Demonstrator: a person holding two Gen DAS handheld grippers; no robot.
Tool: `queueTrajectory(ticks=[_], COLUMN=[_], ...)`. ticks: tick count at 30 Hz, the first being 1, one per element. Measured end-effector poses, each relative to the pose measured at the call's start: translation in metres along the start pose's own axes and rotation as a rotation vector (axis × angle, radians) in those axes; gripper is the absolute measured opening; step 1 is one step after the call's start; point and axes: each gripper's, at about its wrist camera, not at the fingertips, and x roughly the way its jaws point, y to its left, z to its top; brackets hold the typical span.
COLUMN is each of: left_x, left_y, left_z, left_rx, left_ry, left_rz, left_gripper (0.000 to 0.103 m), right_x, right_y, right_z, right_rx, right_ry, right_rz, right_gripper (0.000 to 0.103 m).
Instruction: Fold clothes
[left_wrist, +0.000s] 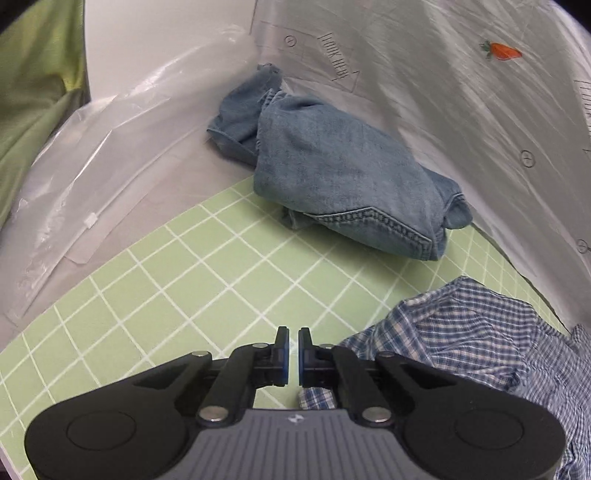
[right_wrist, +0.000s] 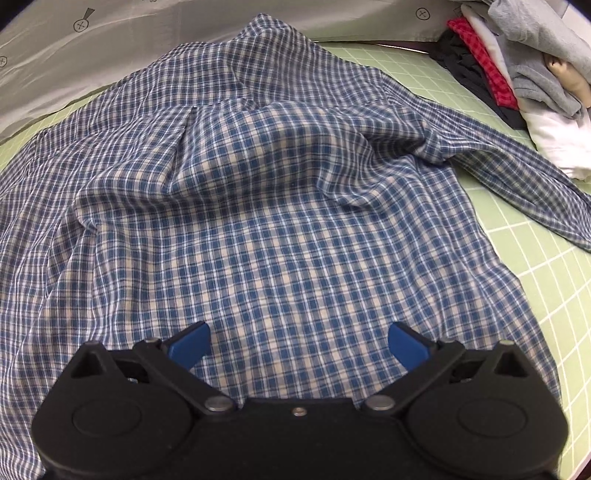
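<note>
A blue-and-white plaid shirt (right_wrist: 277, 203) lies spread, back up and wrinkled, on the green grid mat (right_wrist: 535, 258), with one sleeve stretched out to the right. My right gripper (right_wrist: 299, 332) hovers open just above the shirt's lower part, and nothing is between its blue pads (right_wrist: 190, 343). In the left wrist view, the same shirt (left_wrist: 480, 332) is bunched at the lower right. My left gripper (left_wrist: 293, 336) is shut at the shirt's edge. A strip of plaid shows under its fingers, so it appears to pinch that edge.
Crumpled blue jeans (left_wrist: 332, 166) lie at the mat's far edge (left_wrist: 184, 277), against a grey printed sheet (left_wrist: 443, 92). Clear plastic film (left_wrist: 92, 166) and a green cloth (left_wrist: 37, 92) are to the left. A pile of clothes (right_wrist: 535, 74) sits at the far right.
</note>
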Motion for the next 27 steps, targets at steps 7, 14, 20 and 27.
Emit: queueTrajectory(ticks=[7,14,20,27], left_x=[0.007,0.032,0.038,0.042], left_y=[-0.049,-0.084,-0.091,-0.106], left_z=[-0.033,-0.065,-0.071,-0.078], left_rx=[0.136,0.247,0.288,0.362], left_ry=[0.06,0.196,0.209,0.21], left_rz=[-0.108,-0.139,-0.123,-0.119], left_gripper=[0.028,0.05,0.059,0.082], right_x=[0.0,0.001,0.002,0.007], right_y=[0.003,-0.004,-0.006,-0.007], right_z=[-0.001,-0.002,-0.002,0.0], right_rx=[-0.006,0.041,0.063,0.057], right_ry=[0.0,0.007,-0.005,-0.015], right_rz=[0.016,0.035,0.027,0.031], right_gripper=[0.103,0.103,0.103,0.103])
